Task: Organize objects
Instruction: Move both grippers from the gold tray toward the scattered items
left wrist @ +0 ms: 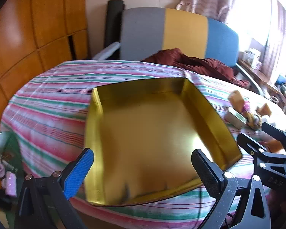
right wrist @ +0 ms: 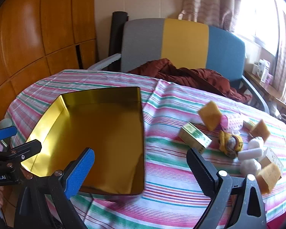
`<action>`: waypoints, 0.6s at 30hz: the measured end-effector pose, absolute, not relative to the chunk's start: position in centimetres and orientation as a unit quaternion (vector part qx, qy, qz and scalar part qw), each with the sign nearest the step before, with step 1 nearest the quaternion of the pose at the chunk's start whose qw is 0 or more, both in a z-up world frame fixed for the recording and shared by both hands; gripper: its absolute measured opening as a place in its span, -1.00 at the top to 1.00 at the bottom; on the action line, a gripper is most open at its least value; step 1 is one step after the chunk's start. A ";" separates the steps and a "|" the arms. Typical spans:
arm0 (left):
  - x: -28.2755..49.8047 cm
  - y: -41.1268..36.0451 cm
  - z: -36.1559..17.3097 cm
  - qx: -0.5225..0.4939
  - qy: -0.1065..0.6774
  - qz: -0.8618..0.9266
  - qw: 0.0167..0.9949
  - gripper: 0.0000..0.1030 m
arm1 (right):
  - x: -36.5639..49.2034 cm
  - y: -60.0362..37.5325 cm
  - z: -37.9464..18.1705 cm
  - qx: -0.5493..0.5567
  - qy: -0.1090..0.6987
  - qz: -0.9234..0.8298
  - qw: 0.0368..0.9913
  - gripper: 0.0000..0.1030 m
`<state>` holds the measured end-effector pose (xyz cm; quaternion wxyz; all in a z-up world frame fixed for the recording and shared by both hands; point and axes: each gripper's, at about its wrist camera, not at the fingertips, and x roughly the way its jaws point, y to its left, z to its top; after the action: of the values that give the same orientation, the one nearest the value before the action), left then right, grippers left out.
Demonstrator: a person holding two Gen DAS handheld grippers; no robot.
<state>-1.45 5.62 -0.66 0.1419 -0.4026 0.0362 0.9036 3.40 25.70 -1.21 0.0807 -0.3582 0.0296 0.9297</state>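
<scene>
Both tongs, left and right, hang spread wide and hold nothing above the striped-cloth table. The shallow gold metal tray sits under the left pair; small green boxes, yellow sponges and white rolls lie scattered beside the right.

Little lettering can be read here. In the right wrist view, white letters reading "Robot.AI" stand on the black body of the left gripper, low and to the left of the right gripper's own blue finger pad (the start of the word is cut off by the picture's edge). In the left wrist view, faint embossed characters sit on the black frame of the right gripper, off to the right, too blurred to read. The green-and-white box ahead carries print, also illegible.
</scene>
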 end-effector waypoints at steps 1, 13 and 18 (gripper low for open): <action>-1.6 6.1 -0.6 -0.406 0.035 0.901 0.149 -0.99 | 3.6 26.1 -1.3 -0.359 0.033 0.929 0.085 -0.91; -2.6 10.9 -0.4 -0.429 0.041 0.868 0.245 -0.99 | 7.3 33.0 -0.8 -0.358 0.065 0.917 0.165 -0.91; -2.9 15.1 0.8 -0.404 0.089 0.860 0.299 -0.99 | 9.6 36.9 -0.2 -0.355 0.090 0.906 0.212 -0.91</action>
<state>-2.90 15.11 0.81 0.2993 -0.4038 0.0894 0.8599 9.65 36.89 -0.18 0.2121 -0.3555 0.0905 0.9058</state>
